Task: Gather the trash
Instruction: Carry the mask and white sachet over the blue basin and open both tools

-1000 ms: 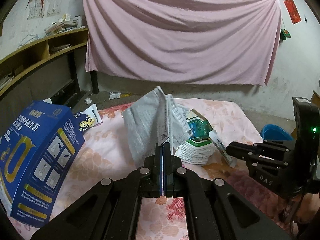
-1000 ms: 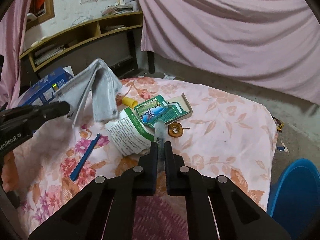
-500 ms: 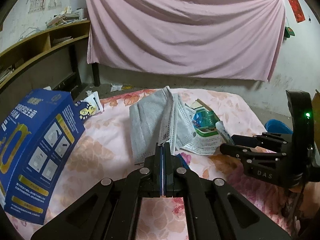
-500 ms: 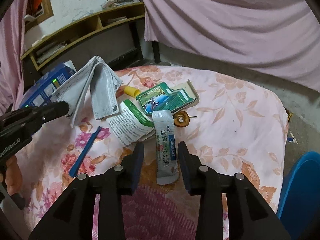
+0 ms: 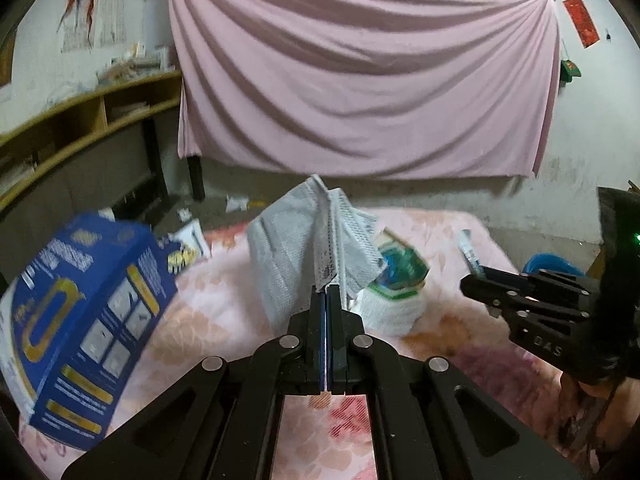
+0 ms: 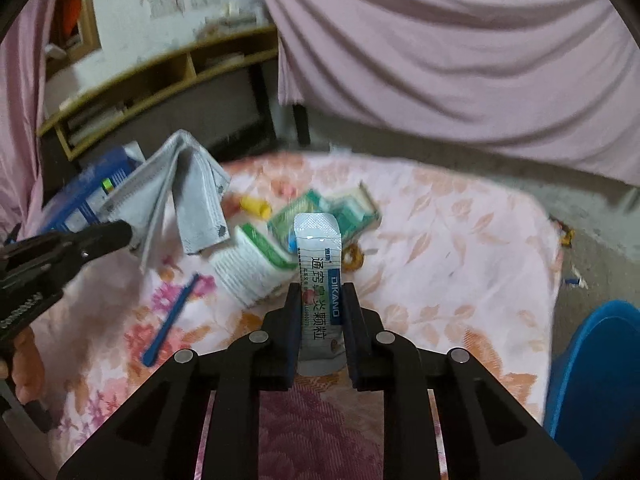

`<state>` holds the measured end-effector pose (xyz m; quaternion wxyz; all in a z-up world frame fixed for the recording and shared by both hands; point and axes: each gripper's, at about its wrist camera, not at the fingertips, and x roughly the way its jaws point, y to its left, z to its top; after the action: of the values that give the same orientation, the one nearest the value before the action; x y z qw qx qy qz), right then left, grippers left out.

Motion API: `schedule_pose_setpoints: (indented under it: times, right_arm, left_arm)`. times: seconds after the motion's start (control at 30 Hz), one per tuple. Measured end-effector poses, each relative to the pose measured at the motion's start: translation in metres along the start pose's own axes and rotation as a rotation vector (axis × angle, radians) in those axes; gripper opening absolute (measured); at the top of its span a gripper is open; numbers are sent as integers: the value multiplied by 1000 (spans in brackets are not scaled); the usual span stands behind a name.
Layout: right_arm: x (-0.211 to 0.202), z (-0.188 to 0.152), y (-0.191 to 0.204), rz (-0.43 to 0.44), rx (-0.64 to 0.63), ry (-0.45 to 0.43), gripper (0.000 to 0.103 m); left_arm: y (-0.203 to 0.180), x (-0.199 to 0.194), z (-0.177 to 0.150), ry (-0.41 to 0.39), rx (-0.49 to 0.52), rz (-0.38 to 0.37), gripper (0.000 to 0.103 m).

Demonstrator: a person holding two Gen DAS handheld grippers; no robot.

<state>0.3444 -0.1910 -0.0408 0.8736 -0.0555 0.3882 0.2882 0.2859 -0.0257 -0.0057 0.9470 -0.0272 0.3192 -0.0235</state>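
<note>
My left gripper (image 5: 327,292) is shut on grey face masks (image 5: 304,248), held up above the floral table; they also show in the right wrist view (image 6: 192,192). My right gripper (image 6: 320,292) is shut on a white DIKANG sachet (image 6: 320,264), lifted off the cloth; the sachet also shows in the left wrist view (image 5: 468,248). On the table lie a green medicine box (image 6: 328,212), a white-green leaflet packet (image 6: 248,264), a blue stick (image 6: 172,316), a yellow cap (image 6: 254,206) and a brown ring (image 6: 354,256).
A blue carton (image 5: 76,320) stands at the table's left edge. A blue bin (image 6: 596,376) sits on the floor at the right. Wooden shelves (image 5: 80,120) and a pink curtain (image 5: 360,80) are behind. Litter lies on the floor (image 5: 236,202).
The right gripper opened around the sachet, then closed on it and lifted it. The left gripper kept the masks and rose a little.
</note>
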Motion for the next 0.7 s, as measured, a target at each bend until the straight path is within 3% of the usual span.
schedule_pose_setpoints:
  times: [0.17, 0.37, 0.7]
  right_arm:
    - [-45, -2, -2, -31, -5, -195, 17]
    - [-107, -8, -18, -100, 26, -439, 18]
    - [-167, -36, -79, -214, 140, -576, 19]
  left_arm:
    - [-25, -18, 18, -98, 39, -28, 0]
    - [-76, -35, 38, -190, 129, -114, 0]
    - [-175, -40, 60, -231, 253, -278, 0]
